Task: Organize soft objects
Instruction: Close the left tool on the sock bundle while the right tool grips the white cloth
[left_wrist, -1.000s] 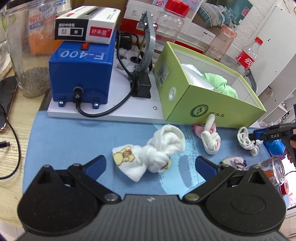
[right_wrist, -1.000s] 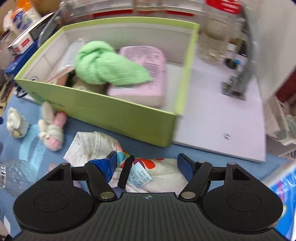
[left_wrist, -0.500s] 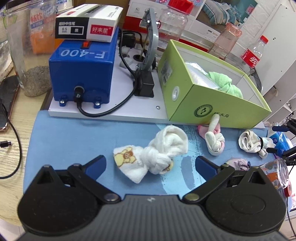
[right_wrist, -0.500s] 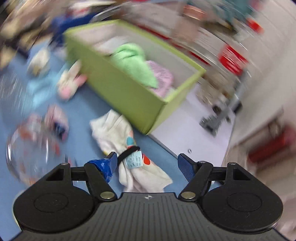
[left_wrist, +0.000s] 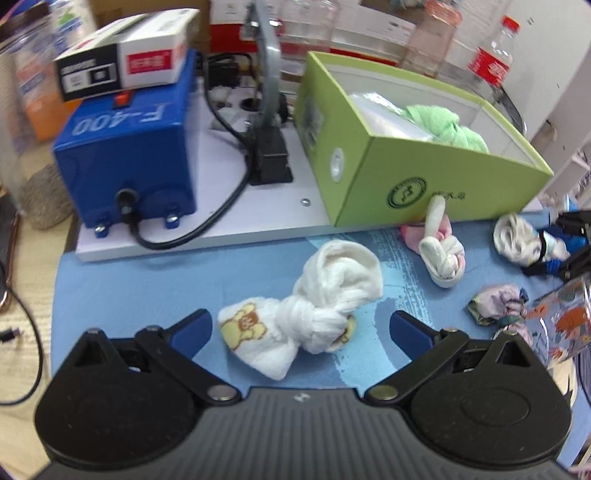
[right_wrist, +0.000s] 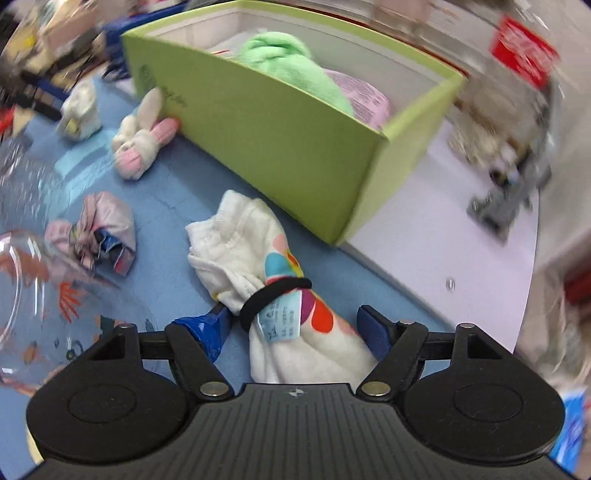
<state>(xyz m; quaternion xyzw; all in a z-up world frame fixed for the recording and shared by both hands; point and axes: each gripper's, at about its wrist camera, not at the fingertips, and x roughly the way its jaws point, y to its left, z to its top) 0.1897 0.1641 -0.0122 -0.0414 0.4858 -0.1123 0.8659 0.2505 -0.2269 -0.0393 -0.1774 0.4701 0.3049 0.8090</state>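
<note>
Socks lie all over my blue mat (left_wrist: 147, 288). My left gripper (left_wrist: 301, 328) hangs wide open over a knotted white sock (left_wrist: 317, 310) with a little bear on it, not touching it. Next comes a pink and white sock (left_wrist: 441, 254) by the green box (left_wrist: 436, 173). My right gripper (right_wrist: 295, 328) is opening, its pads around a flowery sock bundle (right_wrist: 258, 266) tied with a black band.

Four knotted cloth bundles (left_wrist: 317, 314) on the mat (left_wrist: 147, 295) — one green box (left_wrist: 424, 177).
</note>
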